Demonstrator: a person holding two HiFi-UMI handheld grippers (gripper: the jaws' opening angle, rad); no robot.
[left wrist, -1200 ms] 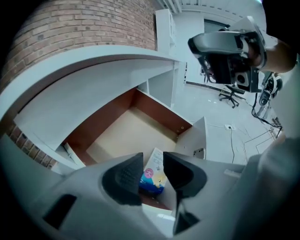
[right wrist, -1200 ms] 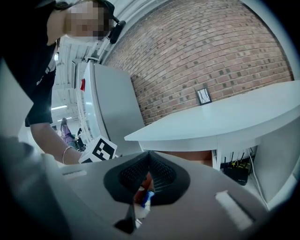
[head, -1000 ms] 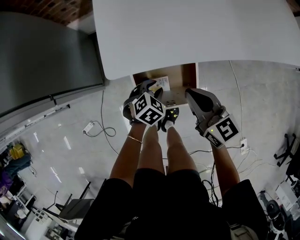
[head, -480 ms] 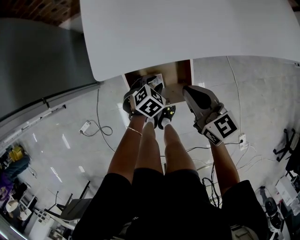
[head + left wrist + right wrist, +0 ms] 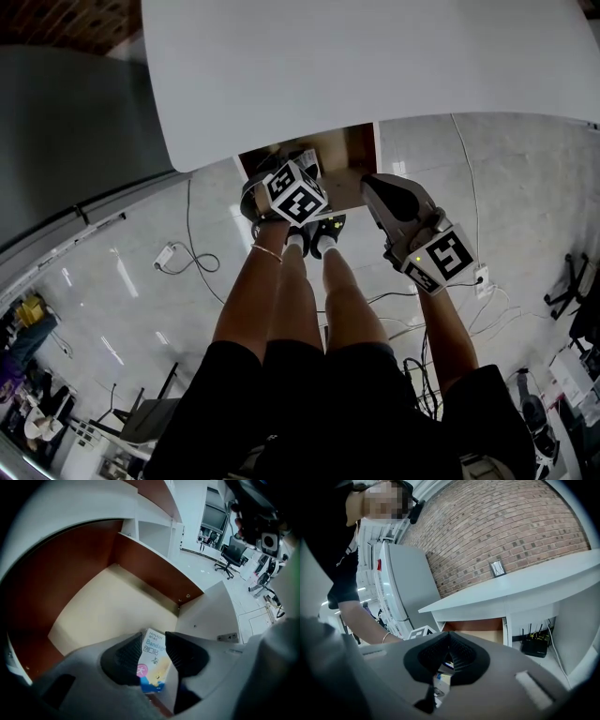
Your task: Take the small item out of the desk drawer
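Note:
The desk drawer (image 5: 354, 150) stands pulled out under the white desktop (image 5: 375, 66), its brown walls and beige bottom (image 5: 103, 606) showing. A small white and blue bandage box (image 5: 153, 660) lies at its near end, between the two dark pads of my left gripper (image 5: 155, 644). That gripper's jaws are opening and I see no pad pressing on the box. In the head view the left gripper (image 5: 286, 171) reaches into the drawer's front left. My right gripper (image 5: 371, 185) hovers shut and empty at the drawer's right front corner; its closed tips (image 5: 449, 649) point at the drawer (image 5: 480, 632).
The person's legs and shoes (image 5: 317, 234) stand just in front of the drawer. Cables and a power strip (image 5: 169, 255) lie on the pale floor at the left. A grey cabinet (image 5: 75, 141) stands left of the desk. A black router (image 5: 536, 646) sits under the desk.
The left gripper has moved forward into the drawer, closer to the box. The right gripper has kept its place beside the drawer and stayed shut.

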